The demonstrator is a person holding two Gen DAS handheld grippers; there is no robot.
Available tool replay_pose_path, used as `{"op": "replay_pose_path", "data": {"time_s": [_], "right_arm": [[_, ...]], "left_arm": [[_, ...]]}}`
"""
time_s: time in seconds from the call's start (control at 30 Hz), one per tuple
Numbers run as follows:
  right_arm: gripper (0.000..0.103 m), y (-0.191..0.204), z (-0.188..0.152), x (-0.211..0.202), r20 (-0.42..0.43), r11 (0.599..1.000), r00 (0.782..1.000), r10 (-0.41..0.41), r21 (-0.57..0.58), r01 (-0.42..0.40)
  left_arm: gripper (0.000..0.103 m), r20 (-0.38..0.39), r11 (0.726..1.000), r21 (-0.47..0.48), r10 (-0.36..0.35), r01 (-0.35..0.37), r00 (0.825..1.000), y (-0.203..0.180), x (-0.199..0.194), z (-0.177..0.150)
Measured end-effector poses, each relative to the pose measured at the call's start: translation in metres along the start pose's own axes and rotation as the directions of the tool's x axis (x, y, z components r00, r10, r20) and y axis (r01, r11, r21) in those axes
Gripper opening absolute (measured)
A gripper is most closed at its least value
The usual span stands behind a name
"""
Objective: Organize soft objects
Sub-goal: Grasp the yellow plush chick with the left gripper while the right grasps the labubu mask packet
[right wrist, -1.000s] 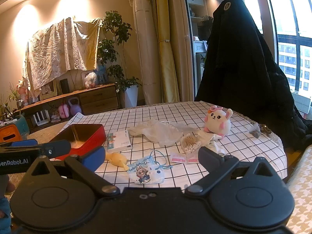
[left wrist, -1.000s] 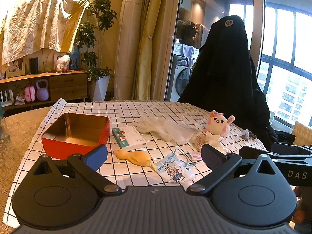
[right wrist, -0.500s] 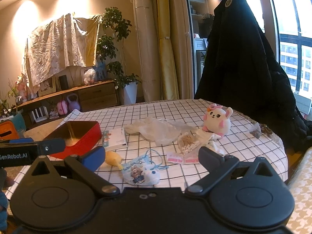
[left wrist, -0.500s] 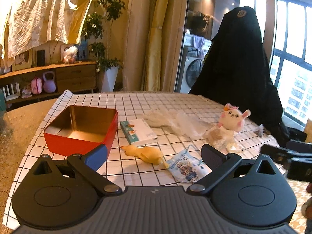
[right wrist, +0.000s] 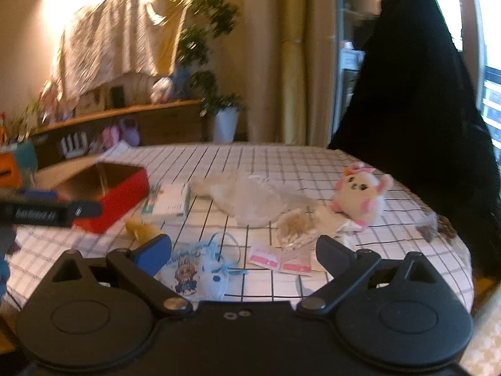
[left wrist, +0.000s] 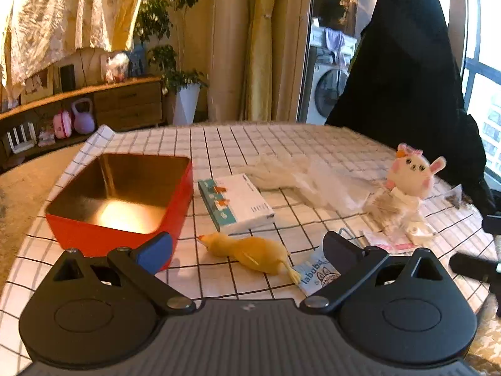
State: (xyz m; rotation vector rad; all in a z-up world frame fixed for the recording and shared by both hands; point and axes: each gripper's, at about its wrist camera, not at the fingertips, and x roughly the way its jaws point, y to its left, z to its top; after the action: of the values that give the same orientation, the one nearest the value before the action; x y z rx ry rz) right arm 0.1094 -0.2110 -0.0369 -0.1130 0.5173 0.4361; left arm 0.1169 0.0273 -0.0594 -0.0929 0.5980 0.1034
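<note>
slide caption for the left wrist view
Open left tool hovers over yellow rubber chicken, beside an empty red tin.

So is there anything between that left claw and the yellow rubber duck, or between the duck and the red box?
Nothing visible. The left gripper is open, with the duck lying flat on the checked cloth between its fingertips. The red box stands open just left of the duck, with only bare cloth between them.

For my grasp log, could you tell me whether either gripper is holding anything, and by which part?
Nothing is held: the left gripper and right gripper are both open and empty.
</note>
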Motion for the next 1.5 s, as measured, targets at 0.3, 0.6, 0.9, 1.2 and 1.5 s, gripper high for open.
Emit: {"op": "replay_pose_path", "data": {"time_s": [0.3,0.6,0.9,1.2,1.5], "right_arm": [[0.092,0.020,-0.010,0.052,-0.169,0.987,0.981,0.099,-0.109,-0.118],[0.092,0.029,-0.016,0.100,-0.283,0.972,0.947,0.155,-0.127,-0.197],[0.084,0.037,-0.020,0.122,-0.312,0.965,0.937,0.160,-0.152,-0.215],[0.074,0.038,-0.019,0.125,-0.307,0.962,0.938,0.164,-0.160,-0.220],[0.030,0.037,-0.016,0.119,-0.292,0.967,0.946,0.140,-0.164,-0.193]], "left_arm": [[0.103,-0.178,0.998,-0.017,0.062,-0.066,0.982,-0.002,0.071,0.006],[0.102,-0.299,0.992,-0.069,0.077,-0.102,0.951,-0.004,0.117,0.009],[0.091,-0.338,0.991,-0.109,0.041,-0.083,0.940,-0.005,0.132,0.008],[0.069,-0.315,0.991,-0.113,0.033,-0.072,0.949,-0.004,0.126,0.010],[0.038,-0.276,0.995,-0.097,-0.014,-0.013,0.961,-0.003,0.114,0.009]]}}
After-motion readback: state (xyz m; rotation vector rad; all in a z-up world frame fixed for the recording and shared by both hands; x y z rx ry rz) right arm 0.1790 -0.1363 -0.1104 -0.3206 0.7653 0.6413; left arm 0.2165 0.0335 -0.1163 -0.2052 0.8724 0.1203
